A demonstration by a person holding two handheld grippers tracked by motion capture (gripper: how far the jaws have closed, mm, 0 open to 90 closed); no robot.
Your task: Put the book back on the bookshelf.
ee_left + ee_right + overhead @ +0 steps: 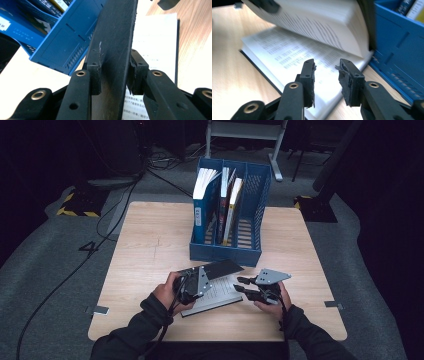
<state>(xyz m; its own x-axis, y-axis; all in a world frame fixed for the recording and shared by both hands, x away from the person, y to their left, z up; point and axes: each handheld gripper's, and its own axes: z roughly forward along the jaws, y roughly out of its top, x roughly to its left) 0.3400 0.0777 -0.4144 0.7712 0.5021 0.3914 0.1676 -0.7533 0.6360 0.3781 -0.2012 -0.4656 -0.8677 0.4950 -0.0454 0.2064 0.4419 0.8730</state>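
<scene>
While clamped on the black book cover (112,50), left claw (192,285) lifted, right claw (327,80) apart over open pages (294,55), blue file rack (227,250) just behind on tabletop (150,250).

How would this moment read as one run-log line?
left hand-held gripper: shut on book cover | right hand-held gripper: open, over open book

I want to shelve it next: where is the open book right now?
In the high view the book lies at the table's near edge, just before the blue rack, between both tools.
</scene>
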